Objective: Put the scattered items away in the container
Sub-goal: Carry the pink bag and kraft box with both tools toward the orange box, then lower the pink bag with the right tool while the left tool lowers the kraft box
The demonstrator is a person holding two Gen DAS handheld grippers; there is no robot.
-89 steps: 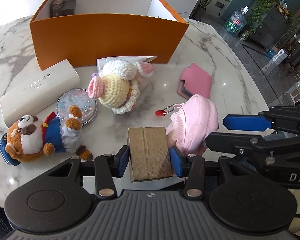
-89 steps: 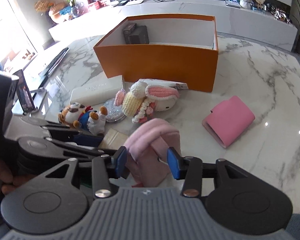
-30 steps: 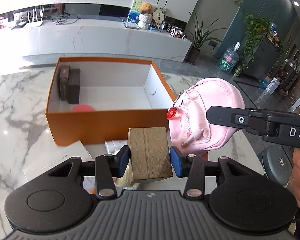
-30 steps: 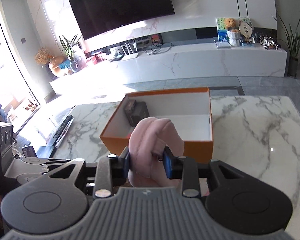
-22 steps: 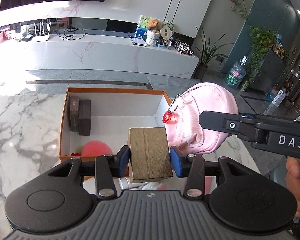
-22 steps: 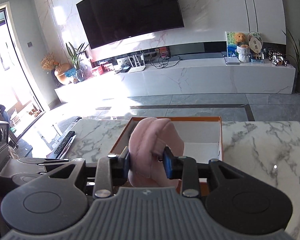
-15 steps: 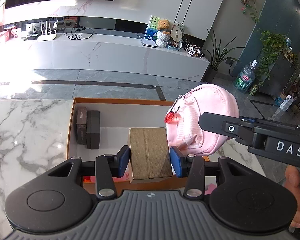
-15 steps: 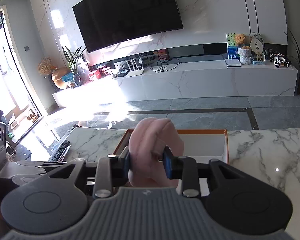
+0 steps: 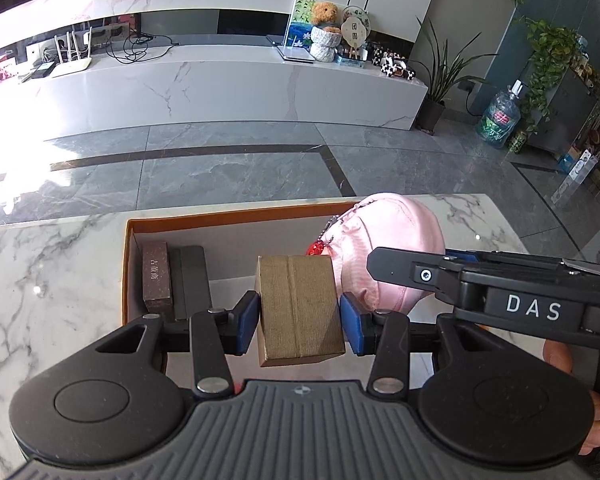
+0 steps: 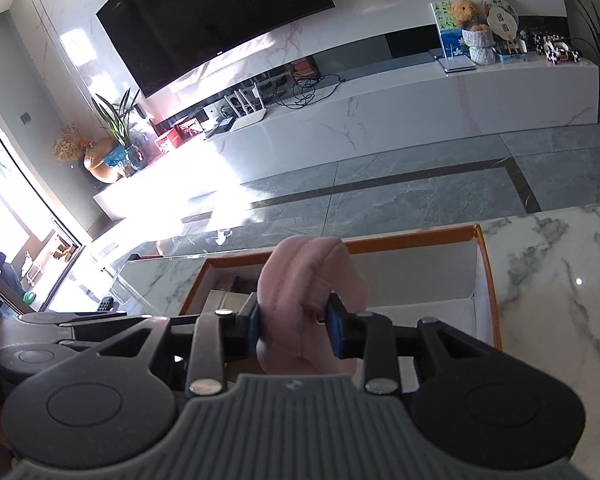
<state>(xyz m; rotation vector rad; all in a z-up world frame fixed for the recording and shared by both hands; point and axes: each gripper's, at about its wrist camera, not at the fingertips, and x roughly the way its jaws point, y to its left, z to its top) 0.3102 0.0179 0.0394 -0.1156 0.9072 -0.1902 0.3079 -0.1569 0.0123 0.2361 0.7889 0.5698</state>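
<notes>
Here the left gripper (image 9: 299,318) was clamped on a small brown box (image 9: 298,308), its blue pads pressed to the box's two sides, the box upright between them and poking forward past the tips. The right gripper (image 10: 293,326) was squeezed on a pink pouch (image 10: 308,284), the soft fabric bulging above and below its pads; in the left wrist view the same pouch (image 9: 392,248) hung just to the right of the brown box, a red charm (image 9: 315,248) on a bead chain dangling at its near side.

Directly ahead of and beneath both grippers lay the orange container (image 9: 129,264), open-topped with white inner walls. To the left of the left gripper's tips, two dark boxes (image 9: 172,276) stood side by side against the container's left wall. The floor of the container in front of the brown box looked bare.

Both loads seemed to be over the opening, so the step in hand was likely the release. To do it well, each gripper would best be lowered inside the walls first, the brown box set down flat right of the dark boxes, the pouch towards the right end, and the pads opened only once each item was low, so the chain did not snag on the rim.
</notes>
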